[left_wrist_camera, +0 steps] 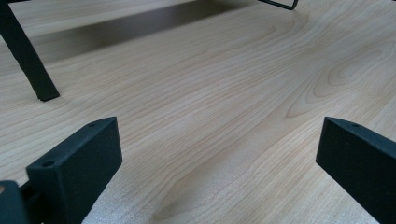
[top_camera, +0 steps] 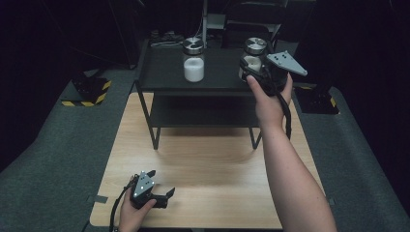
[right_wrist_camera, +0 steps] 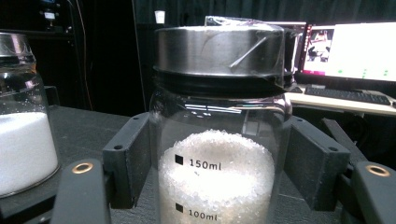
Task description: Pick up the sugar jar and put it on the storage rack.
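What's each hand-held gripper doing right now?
Left hand-held gripper: open, holding nothing, low over the table.
Right hand-held gripper: closed on the jar.

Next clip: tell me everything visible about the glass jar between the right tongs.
The clear glass jar with a brushed metal lid stands upright on the black metal shelf's top, right of a similar jar. Its black collar sits under the lid; printed marks read 150ml and 100ml. White granules fill it to just above the 150ml mark. The right tongs are shut on its sides, both black pads pressing the glass.

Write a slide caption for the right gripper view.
Right gripper clamps a clear glass jar of white granules, steel-lidded, on a black shelf.
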A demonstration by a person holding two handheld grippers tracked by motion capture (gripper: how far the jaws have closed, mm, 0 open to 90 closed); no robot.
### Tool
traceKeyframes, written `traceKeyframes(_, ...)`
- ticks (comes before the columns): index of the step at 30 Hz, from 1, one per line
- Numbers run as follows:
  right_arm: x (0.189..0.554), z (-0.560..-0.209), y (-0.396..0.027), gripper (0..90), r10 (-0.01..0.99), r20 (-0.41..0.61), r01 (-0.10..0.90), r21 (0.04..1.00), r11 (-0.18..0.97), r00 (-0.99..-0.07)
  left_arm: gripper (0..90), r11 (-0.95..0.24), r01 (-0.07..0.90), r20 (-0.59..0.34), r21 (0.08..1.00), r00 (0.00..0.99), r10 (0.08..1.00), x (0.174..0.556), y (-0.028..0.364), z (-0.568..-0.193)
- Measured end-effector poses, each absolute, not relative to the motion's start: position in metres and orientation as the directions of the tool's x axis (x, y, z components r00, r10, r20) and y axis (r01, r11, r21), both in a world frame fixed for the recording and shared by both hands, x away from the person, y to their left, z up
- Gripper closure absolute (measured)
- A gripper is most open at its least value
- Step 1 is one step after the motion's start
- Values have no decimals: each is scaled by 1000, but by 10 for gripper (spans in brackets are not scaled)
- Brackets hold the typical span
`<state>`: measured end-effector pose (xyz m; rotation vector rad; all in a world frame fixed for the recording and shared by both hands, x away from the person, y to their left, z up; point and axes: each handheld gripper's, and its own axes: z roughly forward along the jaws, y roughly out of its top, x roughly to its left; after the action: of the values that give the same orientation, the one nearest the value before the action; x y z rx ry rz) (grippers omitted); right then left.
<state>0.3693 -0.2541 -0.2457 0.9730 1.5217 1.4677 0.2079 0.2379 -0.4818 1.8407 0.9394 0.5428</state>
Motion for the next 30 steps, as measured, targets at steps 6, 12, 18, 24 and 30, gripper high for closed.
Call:
traceKeyframes(6, 369, -248, -256, 303, 917, -29, -3, 1000, 30, -397, 6, -242, 365, -32, 899, 605, 796, 208, 238, -482)
traceKeyframes(12, 369, -245, -256, 303, 916, -27, 6, 999, 32, -399, 6, -239, 366, -34, 900, 604, 796, 208, 238, -482)
traceKeyframes(18, 371, -238, -259, 283, 911, -16, 31, 999, 31, -412, 6, -237, 361, -34, 902, 606, 795, 207, 238, -483)
traceKeyframes(24, 368, -236, -263, 71, 912, -7, 32, 999, 22, -410, 6, -230, 362, -38, 903, 602, 797, 206, 239, -483)
traceKeyframes(30, 362, -240, -271, 2, 895, -31, -12, 1000, 29, -446, 6, -230, 362, -38, 903, 600, 799, 206, 239, -483)
